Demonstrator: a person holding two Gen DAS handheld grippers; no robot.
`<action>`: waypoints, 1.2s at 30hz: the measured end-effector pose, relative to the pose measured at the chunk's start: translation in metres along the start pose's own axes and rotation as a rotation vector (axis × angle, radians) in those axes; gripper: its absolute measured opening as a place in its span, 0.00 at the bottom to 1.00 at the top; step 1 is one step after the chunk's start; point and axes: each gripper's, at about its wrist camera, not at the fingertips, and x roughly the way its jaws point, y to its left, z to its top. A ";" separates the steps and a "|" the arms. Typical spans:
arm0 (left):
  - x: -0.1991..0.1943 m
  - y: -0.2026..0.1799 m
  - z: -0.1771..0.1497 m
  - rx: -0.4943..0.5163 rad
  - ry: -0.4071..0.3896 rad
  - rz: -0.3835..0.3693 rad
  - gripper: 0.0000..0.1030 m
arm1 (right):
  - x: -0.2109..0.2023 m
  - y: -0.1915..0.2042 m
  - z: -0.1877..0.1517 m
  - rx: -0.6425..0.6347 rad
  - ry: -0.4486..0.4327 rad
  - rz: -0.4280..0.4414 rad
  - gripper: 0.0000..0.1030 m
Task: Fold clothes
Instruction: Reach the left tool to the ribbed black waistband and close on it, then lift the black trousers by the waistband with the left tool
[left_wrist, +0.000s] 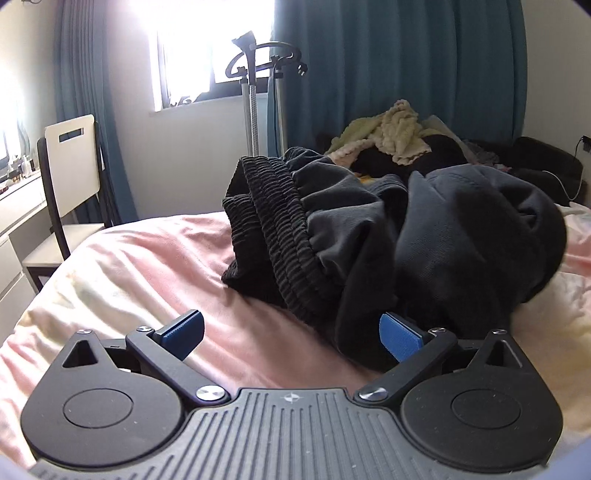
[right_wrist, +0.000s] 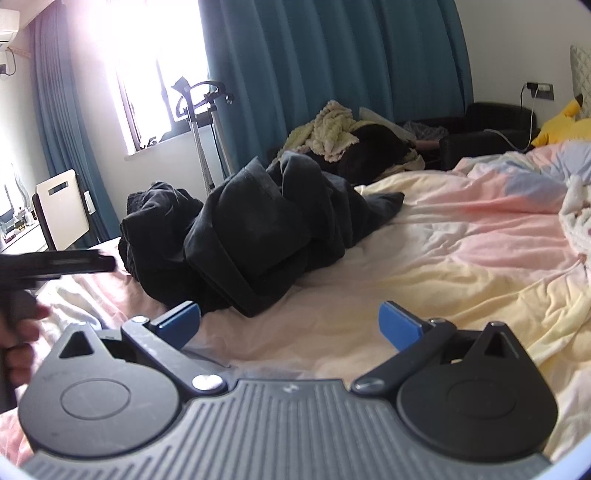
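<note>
Dark garment (left_wrist: 424, 236): matt charcoal cloth, fine weave; waistband (left_wrist: 280, 236) ribbed, elastic-gathered.
Bed cover (right_wrist: 461, 251): soft cloth, matt, creased; pink/yellow/pale blue patches.
Left gripper (left_wrist: 291, 336): matt black plastic body, grooved grey plate near cam; shiny metal screws; finger pads (left_wrist: 400, 338) blue, fine-textured.
Right gripper (right_wrist: 290, 325): same build, black plastic scuffed/dusty.
Far pile (left_wrist: 395, 136): cream knit, chunky, fluffy.
Curtains (right_wrist: 332, 55): teal cloth, matt, pleated.
Chair (left_wrist: 70, 162): smooth cream panel back, dark frame, far left.
Stand (left_wrist: 253, 110): shiny metal pole, black plastic top.
</note>
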 end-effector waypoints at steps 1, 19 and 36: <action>0.010 0.003 0.001 -0.013 0.010 -0.013 0.98 | 0.002 0.000 -0.001 0.001 0.008 0.003 1.00; 0.088 0.015 -0.002 -0.165 -0.147 -0.200 0.59 | 0.040 -0.001 -0.014 0.050 0.128 0.014 1.00; -0.001 0.056 0.018 -0.307 -0.056 -0.119 0.18 | 0.032 -0.003 -0.008 -0.022 0.058 -0.067 1.00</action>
